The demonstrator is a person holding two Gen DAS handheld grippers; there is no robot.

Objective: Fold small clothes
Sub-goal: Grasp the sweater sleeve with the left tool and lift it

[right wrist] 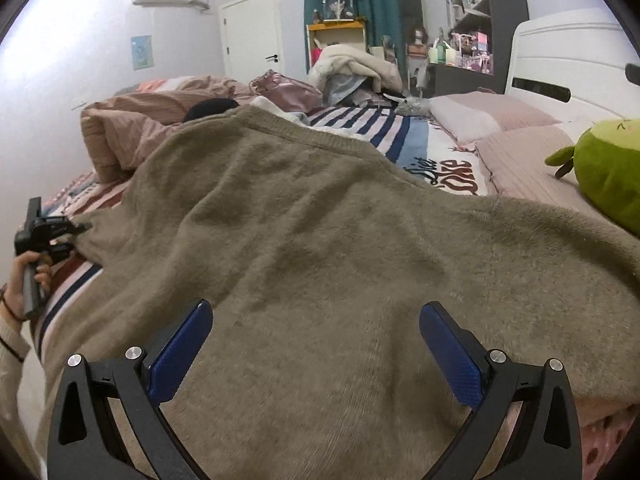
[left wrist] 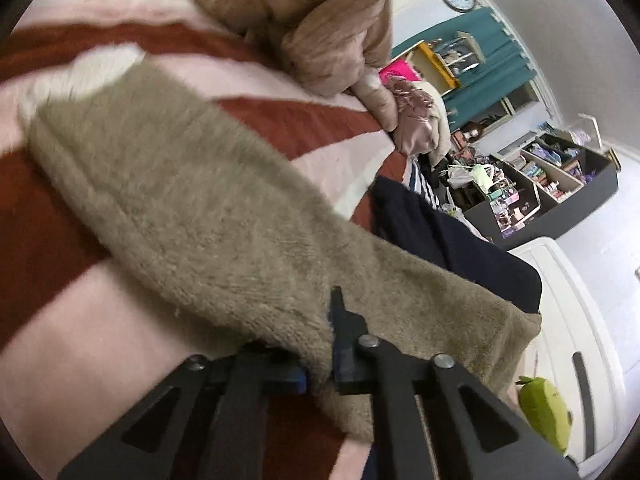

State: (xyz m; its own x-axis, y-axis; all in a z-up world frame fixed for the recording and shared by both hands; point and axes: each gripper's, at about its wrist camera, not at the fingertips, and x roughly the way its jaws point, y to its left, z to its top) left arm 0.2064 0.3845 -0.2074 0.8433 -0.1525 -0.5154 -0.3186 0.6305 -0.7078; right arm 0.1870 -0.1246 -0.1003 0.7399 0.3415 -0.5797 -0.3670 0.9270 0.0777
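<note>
A fuzzy olive-brown sweater (right wrist: 320, 240) lies spread on the striped bed cover (right wrist: 400, 136). My left gripper (left wrist: 320, 364) is shut on the sweater's edge (left wrist: 224, 216); the fabric is pinched between its blue pads, and the sleeve stretches away to a white cuff (left wrist: 92, 68). In the right wrist view the left gripper (right wrist: 82, 227) shows at the far left, gripping the sweater's corner. My right gripper (right wrist: 316, 348) is open, its blue pads (right wrist: 180, 356) wide apart just above the near part of the sweater, holding nothing.
A folded tan quilt (right wrist: 120, 136) lies at the bed's far left, pink pillows (right wrist: 492, 120) and a green plush toy (right wrist: 604, 172) at the right. A dark navy garment (left wrist: 448, 240) lies beside the sweater. Cluttered shelves (left wrist: 552, 176) stand beyond the bed.
</note>
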